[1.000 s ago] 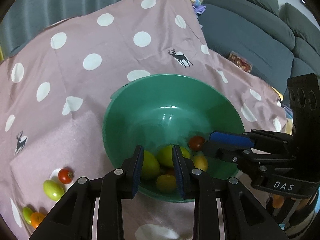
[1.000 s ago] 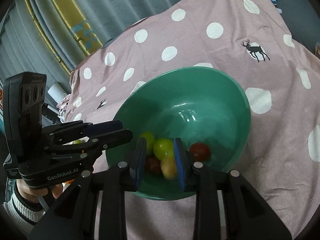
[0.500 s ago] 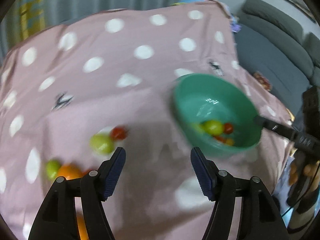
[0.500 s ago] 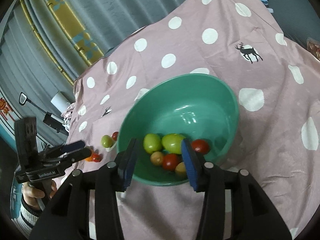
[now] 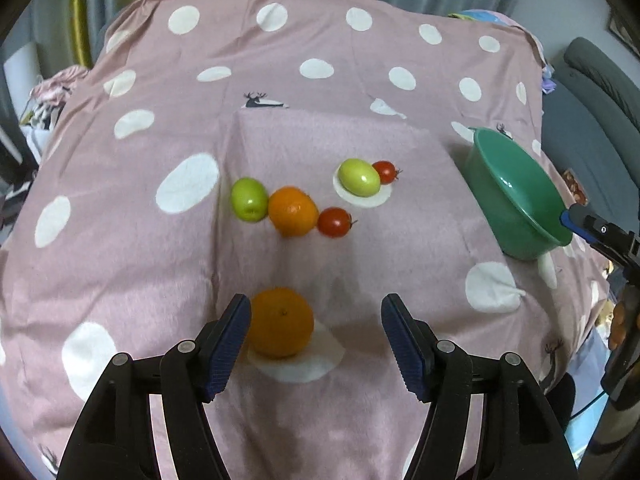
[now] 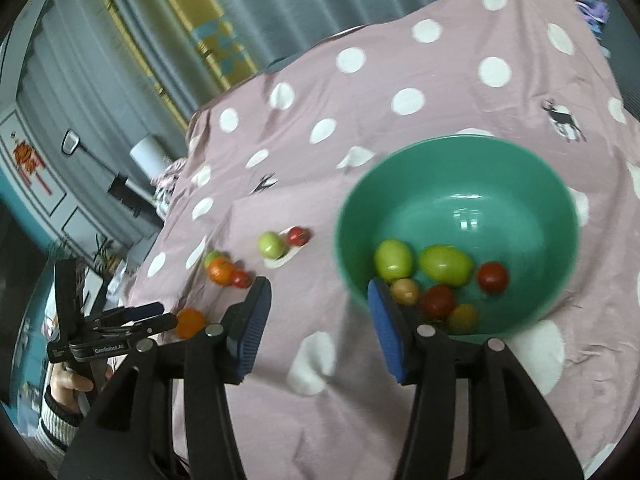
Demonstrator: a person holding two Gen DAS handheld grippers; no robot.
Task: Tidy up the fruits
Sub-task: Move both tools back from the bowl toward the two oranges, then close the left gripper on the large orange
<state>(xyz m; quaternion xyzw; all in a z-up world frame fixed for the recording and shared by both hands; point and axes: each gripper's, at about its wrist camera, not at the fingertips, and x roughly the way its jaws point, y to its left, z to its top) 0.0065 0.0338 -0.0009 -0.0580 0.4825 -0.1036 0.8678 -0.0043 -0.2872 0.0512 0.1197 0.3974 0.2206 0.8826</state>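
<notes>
A green bowl [image 6: 520, 184] stands on the pink polka-dot cloth [image 5: 280, 80] and holds several green, red and yellow fruits. It also shows at the right of the left wrist view [image 5: 516, 200]. My left gripper [image 5: 316, 340] is open, low over the cloth, with an orange [image 5: 282, 322] just inside its left finger. Further off lie a second orange [image 5: 293, 211], two green fruits [image 5: 249, 199] [image 5: 359, 178] and two red tomatoes [image 5: 335, 222] [image 5: 386, 171]. My right gripper [image 6: 318, 320] is open and empty, at the bowl's near left rim.
A grey sofa [image 5: 592, 92] lies to the right of the table. Curtains [image 6: 200, 20] hang behind it. Clothes are piled at the far left edge [image 5: 52, 88]. The cloth has a raised fold around the loose fruits.
My left gripper has opened wide and swung from the bowl left to the loose fruits. My right gripper has opened and drawn back from inside the bowl to its near rim.
</notes>
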